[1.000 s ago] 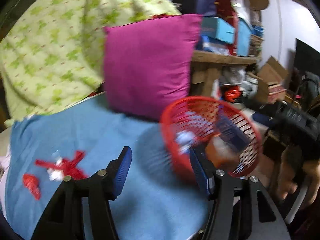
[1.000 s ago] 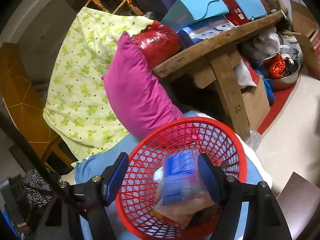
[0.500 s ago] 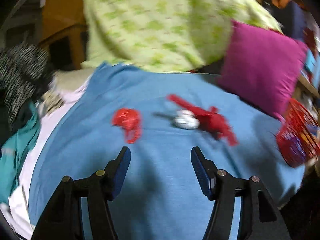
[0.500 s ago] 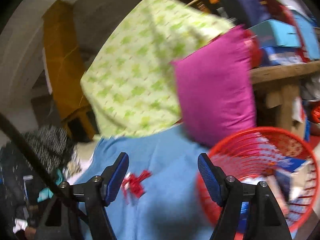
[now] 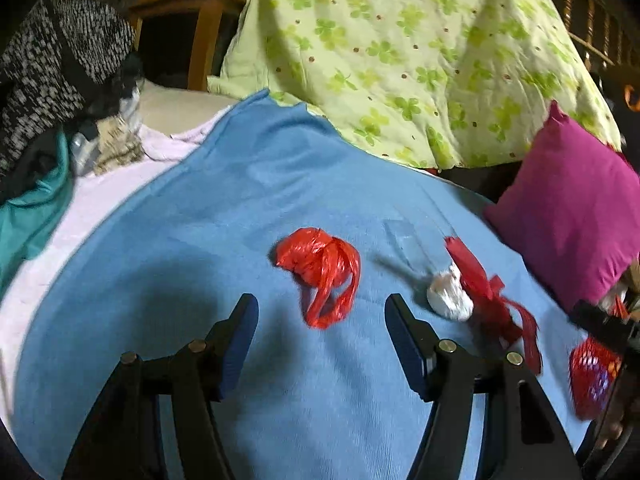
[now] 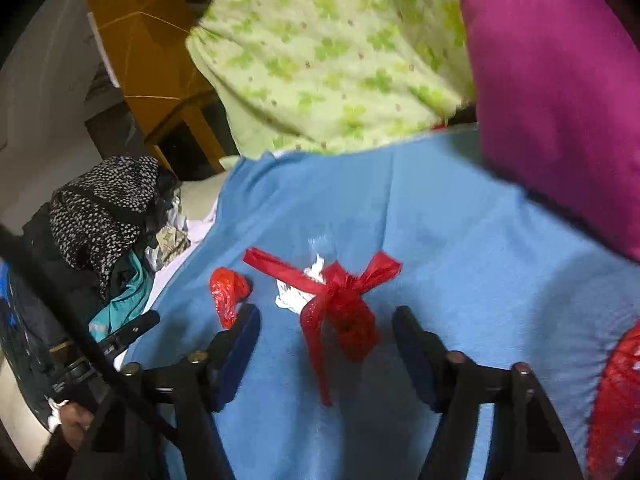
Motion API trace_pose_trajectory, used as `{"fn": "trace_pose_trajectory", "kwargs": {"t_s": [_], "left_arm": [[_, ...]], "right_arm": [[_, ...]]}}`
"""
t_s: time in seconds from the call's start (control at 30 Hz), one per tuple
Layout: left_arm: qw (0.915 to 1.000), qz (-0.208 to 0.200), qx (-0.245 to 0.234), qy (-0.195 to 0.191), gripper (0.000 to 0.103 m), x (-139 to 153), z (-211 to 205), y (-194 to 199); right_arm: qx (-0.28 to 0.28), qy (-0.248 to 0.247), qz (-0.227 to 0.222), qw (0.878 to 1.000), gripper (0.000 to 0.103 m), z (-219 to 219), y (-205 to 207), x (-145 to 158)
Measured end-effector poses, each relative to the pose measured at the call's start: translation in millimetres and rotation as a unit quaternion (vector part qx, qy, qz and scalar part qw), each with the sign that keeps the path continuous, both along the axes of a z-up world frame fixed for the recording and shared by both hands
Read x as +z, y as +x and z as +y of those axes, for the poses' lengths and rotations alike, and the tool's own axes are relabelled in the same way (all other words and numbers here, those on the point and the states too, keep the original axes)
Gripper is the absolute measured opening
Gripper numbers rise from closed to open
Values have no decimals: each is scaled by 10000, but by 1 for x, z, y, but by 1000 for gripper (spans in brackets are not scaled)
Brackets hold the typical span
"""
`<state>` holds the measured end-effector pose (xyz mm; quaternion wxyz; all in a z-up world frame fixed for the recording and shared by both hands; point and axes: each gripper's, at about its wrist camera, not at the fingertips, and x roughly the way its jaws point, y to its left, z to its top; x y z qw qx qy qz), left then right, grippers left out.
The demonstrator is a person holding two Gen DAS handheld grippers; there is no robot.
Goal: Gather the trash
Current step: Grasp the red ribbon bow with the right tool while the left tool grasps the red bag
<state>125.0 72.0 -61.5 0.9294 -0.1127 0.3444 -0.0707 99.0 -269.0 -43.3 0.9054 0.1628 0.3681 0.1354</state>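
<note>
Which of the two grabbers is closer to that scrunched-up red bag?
Left. The left gripper hangs open just short of the red bag. The right gripper is lined up on the knotted bag; the red bag lies off its left finger.

Red plastic bag scraps: 2, one knotted loop [image 5: 320, 272] and one tied bundle with long tails [image 6: 340, 300].
Crumpled white paper wad [image 5: 450, 296]: 1, touching the tied bundle.
Red mesh basket [image 6: 616, 404]: 1, partly in view at the frame edge.
Blue cloth [image 5: 248, 200]: 1, under all the scraps.
Magenta pillow [image 5: 572, 216]: 1.
Green clover-print quilt [image 5: 400, 48]: 1.
Black-and-white speckled garment [image 6: 104, 208]: 1.
Teal garment [image 5: 32, 216]: 1.
Grippers: 2, the left [image 5: 322, 312] and the right [image 6: 326, 318], each with two blue-padded fingers.
</note>
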Motion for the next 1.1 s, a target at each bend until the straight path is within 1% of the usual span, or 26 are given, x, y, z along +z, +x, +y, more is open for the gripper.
{"fn": "trace_pose_trajectory", "kwargs": {"t_s": [0.03, 0.07, 0.13, 0.2, 0.33, 0.4, 0.5, 0.53, 0.6, 0.63, 0.67, 0.73, 0.77, 0.83, 0.9, 0.93, 1.03, 1.1], "left_arm": [[10000, 29, -18, -52, 66, -3, -1, 9], [9999, 62, -32, -117, 66, -8, -3, 21], [9997, 116, 3, -192, 67, -14, -6, 36], [9994, 201, 4, -282, 67, -20, -9, 53], [9988, 379, 65, -289, 67, -32, -12, 80], [9977, 558, 98, -370, 67, -38, -13, 92], [9961, 691, 102, -540, 67, -42, -13, 100], [9958, 716, 96, -557, 67, -43, -15, 103], [9955, 792, 28, -528, 67, -46, -18, 107], [9948, 869, -25, -536, 67, -49, -19, 110], [9940, 922, -32, -588, 67, -52, -19, 111], [9917, 1030, -47, -763, 66, -57, -18, 112], [9903, 1114, -57, -824, 64, -61, -17, 113], [9884, 1241, -79, -876, 39, -66, -17, 114], [9865, 1312, -116, -973, 35, -69, -15, 113], [9867, 1290, -121, -982, 29, -68, -15, 111], [9894, 1164, -165, -857, 18, -61, -16, 104], [9905, 1069, -226, -837, 17, -54, -17, 96]], "right_arm": [[-4, 111, 117, 9999, 58, -1, 6, -5], [-6, 189, 207, 9996, 56, -2, 13, -10], [9, 316, 338, 9989, 54, -3, 26, -18], [11, 405, 446, 9982, 54, -5, 36, -25], [7, 522, 699, 9962, 54, -7, 58, -41], [105, 557, 783, 9953, 54, -5, 67, -47], [256, 457, 970, 9939, 54, 6, 79, -58], [352, 399, 1094, 9926, 53, 12, 84, -64], [355, 172, 1219, 9918, 53, 20, 88, -72], [360, 91, 1271, 9912, 50, 23, 90, -76], [384, 72, 1303, 9907, 37, 26, 90, -78], [403, -11, 1350, 9900, 35, 28, 90, -81], [375, -70, 1309, 9907, 34, 29, 88, -79], [381, -195, 1215, 9917, 33, 31, 83, -74], [346, -72, 1144, 9928, 33, 27, 78, -69], [310, 14, 1119, 9932, 33, 23, 74, -65], [192, 77, 947, 9953, 33, 8, 58, -52], [133, 141, 867, 9960, 33, 1, 49, -44]]}}
